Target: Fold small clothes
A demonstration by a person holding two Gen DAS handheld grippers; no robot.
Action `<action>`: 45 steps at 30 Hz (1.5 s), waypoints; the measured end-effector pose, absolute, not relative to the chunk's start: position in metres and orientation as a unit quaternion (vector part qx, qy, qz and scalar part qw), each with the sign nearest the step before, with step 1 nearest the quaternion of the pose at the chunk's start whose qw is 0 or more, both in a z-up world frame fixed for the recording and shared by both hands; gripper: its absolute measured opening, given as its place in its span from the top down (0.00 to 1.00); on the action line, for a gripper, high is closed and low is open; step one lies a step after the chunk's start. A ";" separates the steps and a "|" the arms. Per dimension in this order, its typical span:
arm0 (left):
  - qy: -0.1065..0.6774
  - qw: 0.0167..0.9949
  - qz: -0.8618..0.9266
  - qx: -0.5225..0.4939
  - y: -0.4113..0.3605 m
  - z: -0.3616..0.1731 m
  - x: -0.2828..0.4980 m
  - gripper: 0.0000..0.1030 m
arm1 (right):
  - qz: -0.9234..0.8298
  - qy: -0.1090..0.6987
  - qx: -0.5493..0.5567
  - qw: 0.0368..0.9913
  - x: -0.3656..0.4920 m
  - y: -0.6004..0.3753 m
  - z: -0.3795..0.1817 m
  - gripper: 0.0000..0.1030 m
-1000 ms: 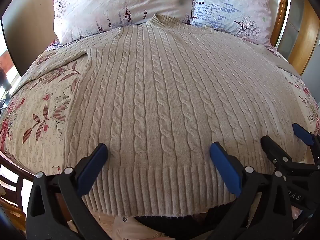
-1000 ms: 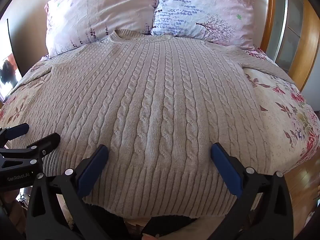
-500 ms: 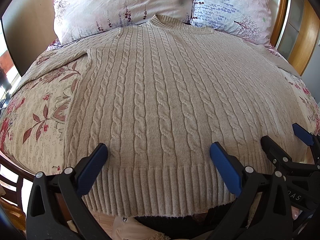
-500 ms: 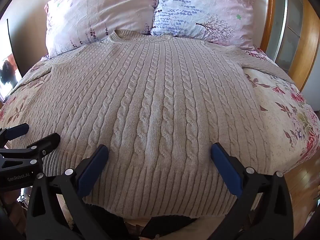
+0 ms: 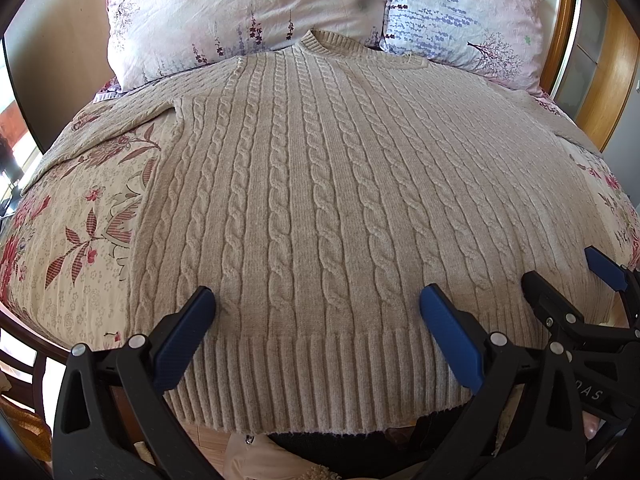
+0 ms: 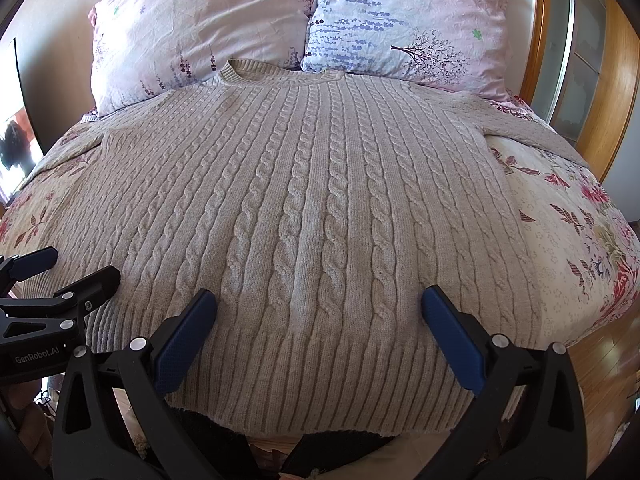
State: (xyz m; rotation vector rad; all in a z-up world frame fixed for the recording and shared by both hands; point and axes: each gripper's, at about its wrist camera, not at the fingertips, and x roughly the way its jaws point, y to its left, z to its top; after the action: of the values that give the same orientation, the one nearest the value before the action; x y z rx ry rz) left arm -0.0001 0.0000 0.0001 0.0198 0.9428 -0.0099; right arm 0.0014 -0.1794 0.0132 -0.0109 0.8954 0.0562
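Sweater (image 5: 320,200): beige cable-knit, spread flat on floral bedspread (image 5: 80,240), neck toward pillows (image 5: 248,8), ribbed hem (image 5: 312,380) hanging over bed's near edge; prob. laid out so folds start clean.
Sleeves: both spread outward from sweater body; not yet folded.
Left gripper (image 5: 316,320): over hem, left part; jaws wide apart, holding nothing.
Right gripper (image 6: 318,320): over hem, right part; jaws spread, empty.
Why there: likely placed to pinch hem w/ both.
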 end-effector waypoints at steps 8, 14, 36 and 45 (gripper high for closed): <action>0.454 0.891 -0.005 0.010 0.000 0.000 0.000 0.02 | 0.027 0.433 -0.005 0.901 0.001 -0.179 0.013 0.01; 0.454 0.891 -0.005 0.010 0.000 0.000 0.000 0.02 | 0.027 0.433 -0.005 0.901 0.001 -0.179 0.013 0.01; 0.453 0.892 -0.005 0.010 0.000 0.000 0.000 0.02 | 0.027 0.433 -0.005 0.901 0.002 -0.180 0.013 0.01; 0.455 0.890 -0.005 0.010 0.000 0.000 0.000 0.02 | 0.031 0.441 -0.008 0.897 0.002 -0.181 0.016 0.01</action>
State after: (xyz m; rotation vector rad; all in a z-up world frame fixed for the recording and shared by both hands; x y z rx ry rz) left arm 0.0005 -0.0001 0.0002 0.0215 0.9452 -0.0101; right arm 0.0024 -0.1806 0.0161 -0.0156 0.9133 0.0644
